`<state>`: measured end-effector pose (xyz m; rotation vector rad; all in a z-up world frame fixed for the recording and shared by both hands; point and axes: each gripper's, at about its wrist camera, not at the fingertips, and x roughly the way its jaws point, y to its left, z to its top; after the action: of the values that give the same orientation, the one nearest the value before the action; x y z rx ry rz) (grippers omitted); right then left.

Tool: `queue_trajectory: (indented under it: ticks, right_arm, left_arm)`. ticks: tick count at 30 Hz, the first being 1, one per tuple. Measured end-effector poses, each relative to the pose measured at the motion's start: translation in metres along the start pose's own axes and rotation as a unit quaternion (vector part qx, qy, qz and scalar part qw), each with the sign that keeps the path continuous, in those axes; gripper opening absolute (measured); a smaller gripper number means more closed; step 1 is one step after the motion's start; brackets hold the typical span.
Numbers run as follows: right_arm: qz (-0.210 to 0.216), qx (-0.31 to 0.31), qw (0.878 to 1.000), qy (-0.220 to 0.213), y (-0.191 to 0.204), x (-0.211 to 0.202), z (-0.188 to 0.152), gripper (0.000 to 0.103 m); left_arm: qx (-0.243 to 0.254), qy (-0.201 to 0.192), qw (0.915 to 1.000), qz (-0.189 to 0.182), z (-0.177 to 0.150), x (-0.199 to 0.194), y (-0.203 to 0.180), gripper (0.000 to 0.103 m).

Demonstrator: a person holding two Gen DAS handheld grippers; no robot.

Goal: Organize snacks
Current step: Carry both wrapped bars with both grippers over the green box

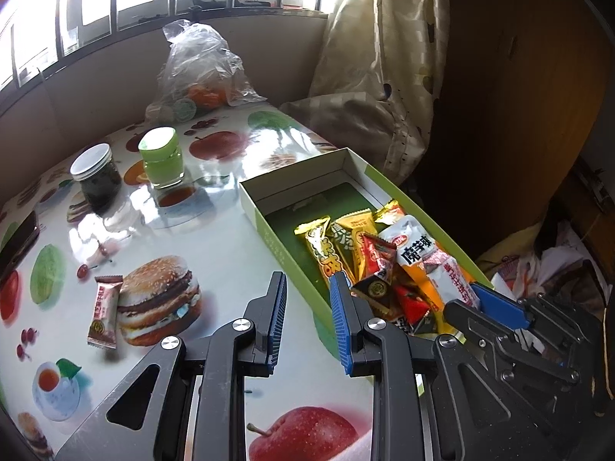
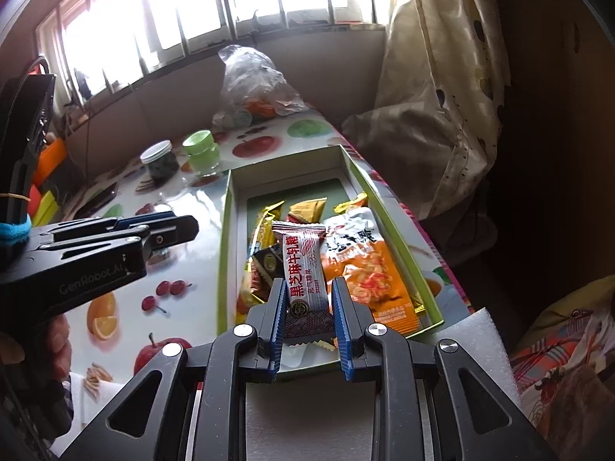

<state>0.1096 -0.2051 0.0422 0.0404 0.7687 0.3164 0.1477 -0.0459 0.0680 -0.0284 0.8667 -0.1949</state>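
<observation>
Left wrist view: my left hand-held gripper point(image 1: 307, 282) is nearly closed and empty. 1 pink candy bar point(image 1: 104, 310) lies on the table point(image 1: 230, 249), left of it; the box point(image 1: 269, 226) ahead-right holds several snacks.

Right wrist view: my right hand-held gripper point(image 2: 306, 288) clamps a white candy bar point(image 2: 305, 269) over the box point(image 2: 226, 230). I judge 2 placements remain.

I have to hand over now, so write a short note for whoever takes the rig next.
Right gripper: shut on a pink-and-white candy bar, held over the near end of the green box.
Left gripper: shut and empty, over the box's near edge.
Done: several snack packets already lie in the box.
Left: drop the held bar in, then fetch the last brown candy bar lying on the tablecloth beside the printed burger.
</observation>
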Motion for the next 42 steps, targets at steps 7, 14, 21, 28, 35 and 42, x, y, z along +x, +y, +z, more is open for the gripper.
queue_trajectory:
  ticks: [7, 14, 21, 28, 35, 42]
  right_arm:
    - [0.003, -0.001, 1.0, 0.003, -0.001, 0.004, -0.001, 0.022]
    - [0.004, 0.001, 1.0, 0.009, 0.005, 0.012, -0.002, 0.022]
    - [-0.001, 0.0, 1.0, 0.008, 0.006, 0.014, 0.0, 0.022]
    - [-0.003, 0.002, 1.0, 0.009, 0.006, 0.017, 0.003, 0.022]
    - [-0.001, 0.005, 1.0, 0.012, 0.005, 0.019, 0.002, 0.022]
    - [-0.001, 0.004, 1.0, 0.013, 0.006, 0.02, 0.002, 0.022]
  left_arm:
    - [-0.03, 0.004, 0.9967, 0.075, -0.007, 0.0, 0.053, 0.025]
    - [-0.076, 0.012, 0.9894, 0.123, -0.016, 0.001, 0.119, 0.041]
    - [-0.099, 0.04, 0.9844, 0.14, -0.029, 0.022, 0.149, 0.048]
    - [-0.106, 0.06, 0.9818, 0.146, -0.033, 0.039, 0.158, 0.048]
    - [-0.114, 0.055, 0.9809, 0.148, -0.031, 0.041, 0.161, 0.048]
    - [-0.11, 0.054, 0.9818, 0.145, -0.029, 0.042, 0.159, 0.025]
